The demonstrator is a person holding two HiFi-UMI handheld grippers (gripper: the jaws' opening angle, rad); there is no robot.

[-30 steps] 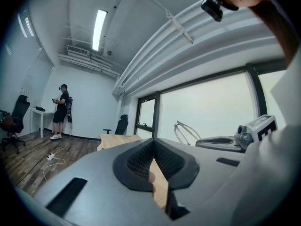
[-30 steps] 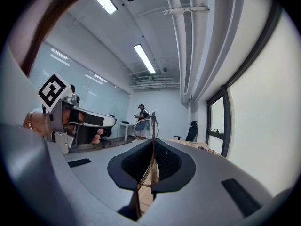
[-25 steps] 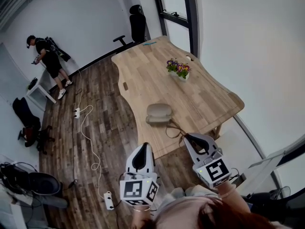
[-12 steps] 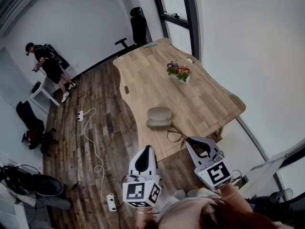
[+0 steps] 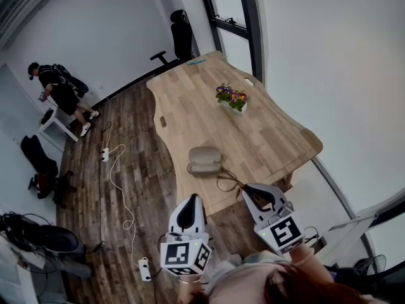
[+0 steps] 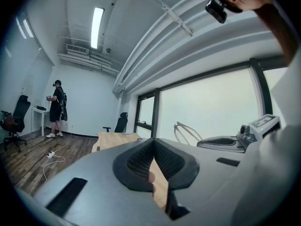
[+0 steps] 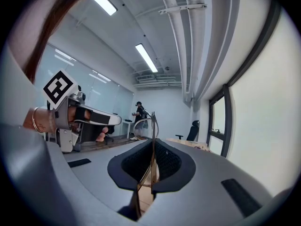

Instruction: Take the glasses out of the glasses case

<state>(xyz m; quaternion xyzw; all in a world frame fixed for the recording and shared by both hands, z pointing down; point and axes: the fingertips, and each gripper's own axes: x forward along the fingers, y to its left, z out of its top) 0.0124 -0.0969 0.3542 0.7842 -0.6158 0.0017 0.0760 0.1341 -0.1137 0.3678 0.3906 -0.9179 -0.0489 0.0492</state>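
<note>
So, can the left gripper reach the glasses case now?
Probably yes: the glasses case lies near the table edge with nothing between it and the left gripper, whose fingers are shut.

No words, numbers or brand names can be read anywhere. The only printed marks are black-and-white square patterns on the marker cube (image 5: 183, 256) of the left hand-held gripper (image 5: 188, 199) and on that of the right hand-held gripper (image 5: 249, 192). They spell nothing.

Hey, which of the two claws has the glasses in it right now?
The right claw: the thin frame of the glasses is pinched between its jaws, while the left claw is shut on nothing.
</note>
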